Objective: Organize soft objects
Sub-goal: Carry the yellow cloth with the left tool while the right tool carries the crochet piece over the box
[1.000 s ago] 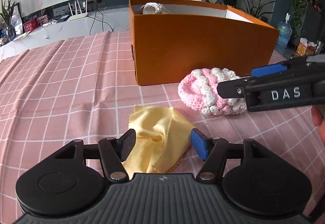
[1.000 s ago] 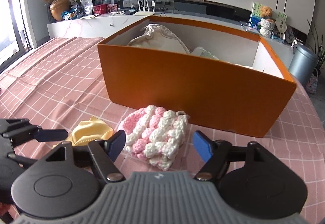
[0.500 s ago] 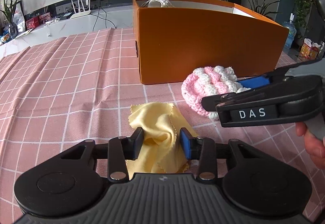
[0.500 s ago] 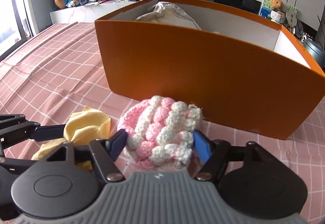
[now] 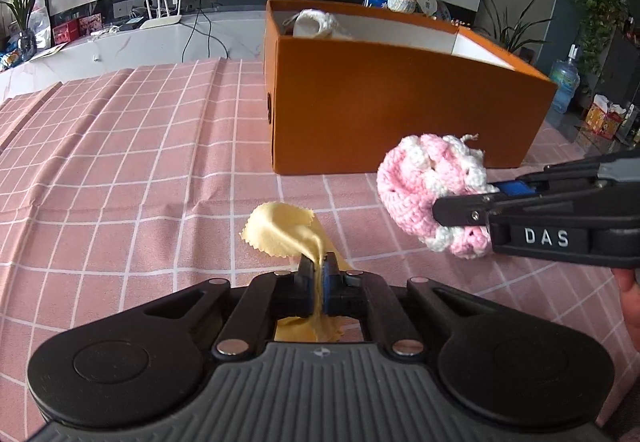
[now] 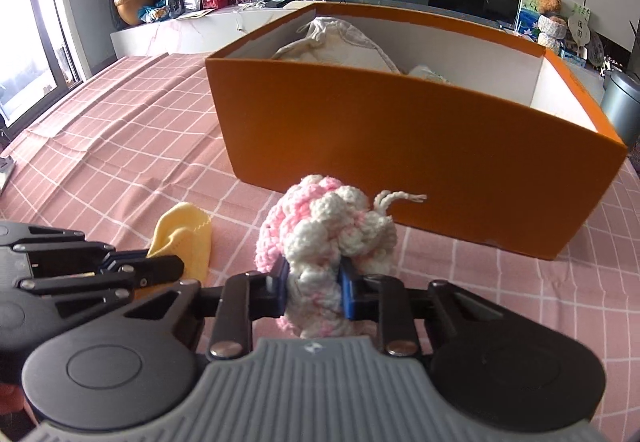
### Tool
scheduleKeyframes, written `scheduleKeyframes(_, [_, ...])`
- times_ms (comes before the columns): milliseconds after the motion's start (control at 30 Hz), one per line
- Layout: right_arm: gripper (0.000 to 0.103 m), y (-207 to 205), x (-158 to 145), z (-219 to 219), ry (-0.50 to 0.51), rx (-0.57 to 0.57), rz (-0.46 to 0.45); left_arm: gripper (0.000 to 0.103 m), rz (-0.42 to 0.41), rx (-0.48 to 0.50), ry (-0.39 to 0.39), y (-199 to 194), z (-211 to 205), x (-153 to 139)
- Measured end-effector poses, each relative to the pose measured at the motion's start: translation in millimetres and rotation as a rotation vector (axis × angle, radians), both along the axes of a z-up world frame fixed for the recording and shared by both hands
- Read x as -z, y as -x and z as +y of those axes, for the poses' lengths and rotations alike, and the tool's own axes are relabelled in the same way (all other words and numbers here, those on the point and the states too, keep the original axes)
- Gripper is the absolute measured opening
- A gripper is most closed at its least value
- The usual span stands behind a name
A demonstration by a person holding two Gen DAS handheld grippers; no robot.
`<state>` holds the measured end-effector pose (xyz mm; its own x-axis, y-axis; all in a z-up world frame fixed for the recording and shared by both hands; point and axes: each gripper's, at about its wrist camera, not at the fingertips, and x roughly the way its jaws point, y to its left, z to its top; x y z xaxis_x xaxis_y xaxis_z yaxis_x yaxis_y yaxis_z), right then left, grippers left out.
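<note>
Tablecloth (image 5: 120, 169) in pink check covers the whole surface, and on it stands the orange box (image 6: 400, 145), open at the top, with a pale cloth bag (image 6: 332, 41) already inside. Just before the box, the right gripper (image 6: 314, 288) is closing on the pink and white crochet piece (image 6: 320, 226), which bulges between its jaws. The left gripper (image 5: 317, 282) is clamped on the yellow cloth (image 5: 280, 226). Both pickups seem made; next, I judge, each needs lifting over the box wall
</note>
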<state>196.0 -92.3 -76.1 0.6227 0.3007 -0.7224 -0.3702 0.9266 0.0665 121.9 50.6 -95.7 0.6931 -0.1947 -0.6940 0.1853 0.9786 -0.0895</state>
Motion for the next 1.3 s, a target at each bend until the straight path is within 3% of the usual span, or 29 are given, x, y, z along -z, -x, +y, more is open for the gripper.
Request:
scheduleKeyframes(400, [0.023, 27, -78, -45, -0.080, 0.042, -0.112, 0.004, -0.117, 0.095, 0.082, 2, -14, -74])
scheduleKeyframes(600, [0.024, 5, -118, -60, -0.045, 0.034, -0.202, 0.004, -0.199, 0.162, 0.109, -33, -33, -121])
scheduleKeyframes(733, [0.024, -25, -131, -66, 0.015, 0.030, -0.239, 0.004, -0.217, 0.175, 0.130, -71, -47, -135])
scheduleKeyframes(967, [0.024, -109, -116, -75, 0.122, 0.035, -0.197, 0.004, -0.186, 0.194, 0.100, -130, -70, -122])
scheduleKeyframes(1300, [0.024, -198, -60, -65, 0.285, 0.009, -0.121, 0.004, -0.087, 0.166, 0.081, -181, -68, -85])
